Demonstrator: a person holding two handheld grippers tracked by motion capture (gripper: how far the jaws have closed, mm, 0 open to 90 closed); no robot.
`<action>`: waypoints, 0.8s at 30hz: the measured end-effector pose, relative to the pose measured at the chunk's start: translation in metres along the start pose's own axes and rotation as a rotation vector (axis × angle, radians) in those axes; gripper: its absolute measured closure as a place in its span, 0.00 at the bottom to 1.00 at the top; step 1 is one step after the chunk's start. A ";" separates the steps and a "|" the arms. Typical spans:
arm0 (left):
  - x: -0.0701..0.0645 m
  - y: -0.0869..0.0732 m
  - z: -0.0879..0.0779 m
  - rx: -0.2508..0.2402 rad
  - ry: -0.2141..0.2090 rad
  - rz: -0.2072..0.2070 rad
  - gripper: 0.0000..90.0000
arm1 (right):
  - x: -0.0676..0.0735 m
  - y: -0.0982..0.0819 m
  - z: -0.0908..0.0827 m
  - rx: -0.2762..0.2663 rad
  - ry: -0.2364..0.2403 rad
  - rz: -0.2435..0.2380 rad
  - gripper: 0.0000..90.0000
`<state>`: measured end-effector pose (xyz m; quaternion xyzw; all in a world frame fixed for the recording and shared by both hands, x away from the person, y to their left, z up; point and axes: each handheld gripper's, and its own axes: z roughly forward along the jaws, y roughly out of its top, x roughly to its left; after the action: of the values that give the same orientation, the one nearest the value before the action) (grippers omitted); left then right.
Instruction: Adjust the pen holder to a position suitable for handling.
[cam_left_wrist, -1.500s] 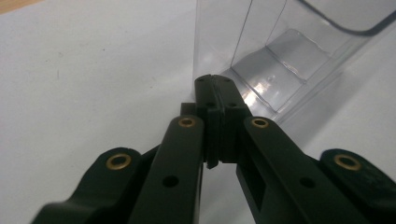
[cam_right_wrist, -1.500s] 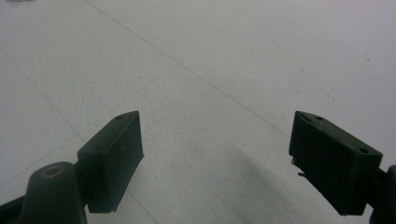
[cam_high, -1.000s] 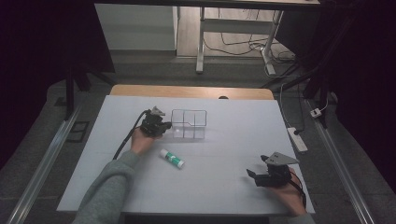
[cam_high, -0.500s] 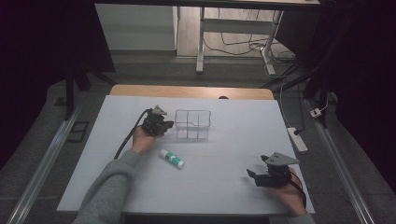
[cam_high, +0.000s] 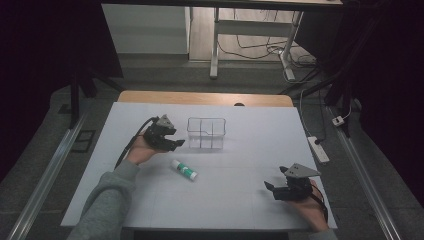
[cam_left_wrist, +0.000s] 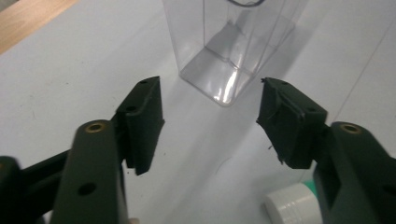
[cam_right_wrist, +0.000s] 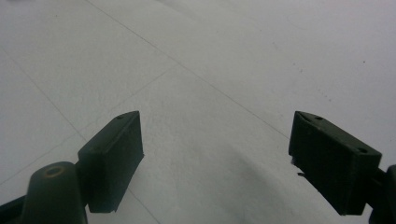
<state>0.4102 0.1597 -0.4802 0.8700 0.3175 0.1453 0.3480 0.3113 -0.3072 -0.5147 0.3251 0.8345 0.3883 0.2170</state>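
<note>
The left gripper (cam_high: 176, 144) has just been spreading its jaws; in the left gripper view (cam_left_wrist: 210, 119) they stand apart with bare white table between the pads and nothing pinched. The clear plastic organizer (cam_left_wrist: 233, 42) sits just beyond the tips, at about twelve o'clock from them, close but not touching either pad. The capped end of a glue stick (cam_left_wrist: 292, 207) shows at about five o'clock in that view, beside the right-hand jaw.

In the high view the left hand (cam_high: 142, 149) holds its gripper off the table surface, jaws pointing toward three o'clock at the clear plastic organizer (cam_high: 206, 132), which stands upright just beside the tips. The grey sleeve (cam_high: 105, 202) runs in from the bottom edge at about seven o'clock. The glue stick (cam_high: 184, 170) lies on its side at roughly five o'clock from the left gripper, well short of the organizer.

The right gripper (cam_high: 270, 187) sits low at the table's four o'clock corner, well apart from everything else. Its jaws are spread wide in the right gripper view (cam_right_wrist: 215, 158), over the bare table (cam_right_wrist: 210, 70) and gripping nothing. The right hand (cam_high: 310, 210) cradles it from behind, jaws aimed toward nine o'clock.
</note>
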 end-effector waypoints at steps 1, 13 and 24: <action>0.000 0.000 -0.001 -0.001 -0.002 0.001 0.40 | 0.000 0.000 0.000 0.000 0.000 -0.001 0.19; -0.003 0.000 -0.024 0.057 -0.056 0.135 0.33 | 0.000 0.000 0.000 0.001 0.004 -0.013 0.19; -0.016 0.003 -0.035 0.080 -0.119 0.295 0.33 | 0.001 0.000 -0.001 -0.004 0.009 -0.009 0.20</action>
<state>0.3828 0.1656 -0.4540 0.9274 0.1708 0.1302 0.3063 0.3099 -0.3071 -0.5138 0.3192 0.8361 0.3907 0.2155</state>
